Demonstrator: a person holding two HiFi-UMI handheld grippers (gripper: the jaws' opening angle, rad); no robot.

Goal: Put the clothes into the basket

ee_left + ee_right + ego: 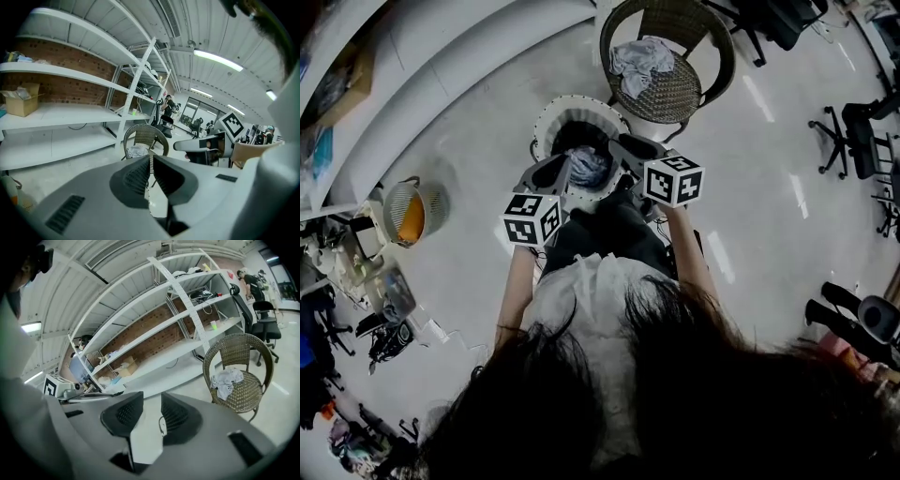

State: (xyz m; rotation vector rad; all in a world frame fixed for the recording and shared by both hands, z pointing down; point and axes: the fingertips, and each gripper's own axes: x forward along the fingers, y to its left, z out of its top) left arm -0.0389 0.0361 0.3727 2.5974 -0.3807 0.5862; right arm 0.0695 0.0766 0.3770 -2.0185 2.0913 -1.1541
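In the head view a round white basket [546, 117] stands on the floor in front of me, with a blue garment [589, 167] and dark cloth inside. Behind it a wicker chair [705, 42] carries a crumpled grey-white garment [642, 58], which also shows in the left gripper view [137, 151] and the right gripper view [226, 380]. Both grippers hover above the basket. My left gripper [565, 161] [150, 158] has its pads almost together with nothing between them. My right gripper [619, 145] [152, 399] stands a little open and empty.
Long white shelving [441, 66] [154, 329] runs along the left with boxes on it. A small round wire basket [411, 214] with something orange sits on the floor at left. Office chairs [853, 131] stand at the right; clutter lies at lower left.
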